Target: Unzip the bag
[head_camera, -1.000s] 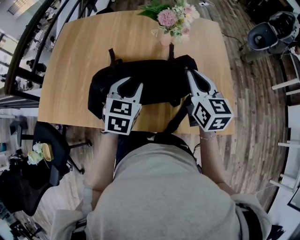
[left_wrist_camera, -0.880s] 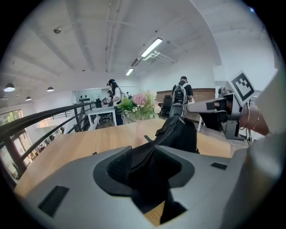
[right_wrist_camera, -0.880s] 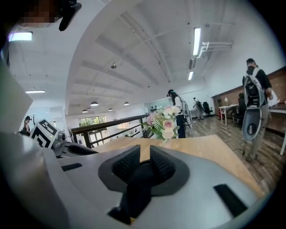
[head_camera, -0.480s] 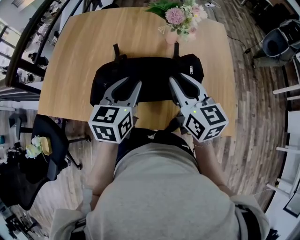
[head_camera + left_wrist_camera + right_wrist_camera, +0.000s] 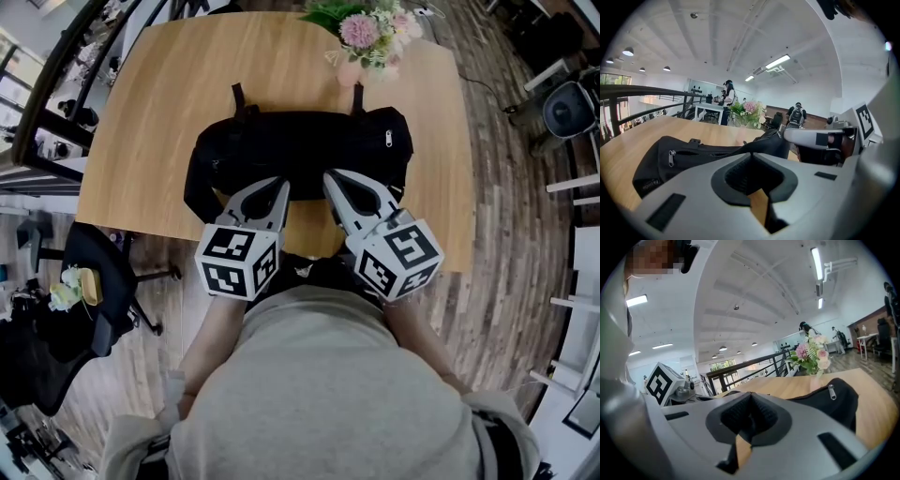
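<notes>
A black bag (image 5: 300, 155) lies lengthwise on the wooden table (image 5: 159, 112), with a silver zipper pull (image 5: 388, 139) showing at its right end. My left gripper (image 5: 281, 185) and right gripper (image 5: 330, 178) sit side by side at the middle of the bag's near edge. Both have just closed and stand shut with nothing between the jaws. In the left gripper view the gripper (image 5: 751, 153) points over the bag (image 5: 693, 154), which has a zipper pull (image 5: 671, 157) on its left side. The right gripper view shows the gripper (image 5: 751, 394) with the bag's end (image 5: 834, 401) beyond it.
A bunch of pink flowers (image 5: 366, 37) stands at the table's far edge behind the bag. Two short straps (image 5: 238, 97) stick out from the bag's far side. A black office chair (image 5: 94, 291) stands on the floor to the left.
Both grippers have moved inward along the bag's near edge until they are close together. Their jaws, apart half a second ago, are now closed.
</notes>
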Demonstrator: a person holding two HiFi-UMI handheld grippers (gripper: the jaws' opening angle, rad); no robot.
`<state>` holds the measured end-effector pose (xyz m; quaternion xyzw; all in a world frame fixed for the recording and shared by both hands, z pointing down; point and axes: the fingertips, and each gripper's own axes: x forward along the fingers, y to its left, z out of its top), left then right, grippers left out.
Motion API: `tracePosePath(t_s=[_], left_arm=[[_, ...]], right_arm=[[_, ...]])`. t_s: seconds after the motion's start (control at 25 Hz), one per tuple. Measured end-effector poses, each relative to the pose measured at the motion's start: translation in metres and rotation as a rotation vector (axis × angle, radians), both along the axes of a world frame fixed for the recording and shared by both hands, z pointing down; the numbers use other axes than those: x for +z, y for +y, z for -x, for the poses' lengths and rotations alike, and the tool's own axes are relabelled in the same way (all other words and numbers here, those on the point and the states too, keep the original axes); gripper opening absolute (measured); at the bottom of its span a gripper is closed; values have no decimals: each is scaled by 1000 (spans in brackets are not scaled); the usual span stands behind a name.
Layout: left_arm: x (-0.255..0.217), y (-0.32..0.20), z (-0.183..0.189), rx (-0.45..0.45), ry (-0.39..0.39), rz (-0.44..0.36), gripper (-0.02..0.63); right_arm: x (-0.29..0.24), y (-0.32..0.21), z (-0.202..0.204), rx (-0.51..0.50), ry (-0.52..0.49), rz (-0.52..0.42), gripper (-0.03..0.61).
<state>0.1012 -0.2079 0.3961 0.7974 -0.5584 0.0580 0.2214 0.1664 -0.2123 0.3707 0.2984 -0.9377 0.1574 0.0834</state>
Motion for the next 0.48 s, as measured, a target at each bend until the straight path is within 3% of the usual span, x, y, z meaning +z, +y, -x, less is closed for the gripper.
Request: tracePosePath(t_s=[0.48], left_arm=[[15,12,-4,14,-36,48,23]], right_arm=[[29,19,11,-67,98,89,6]])
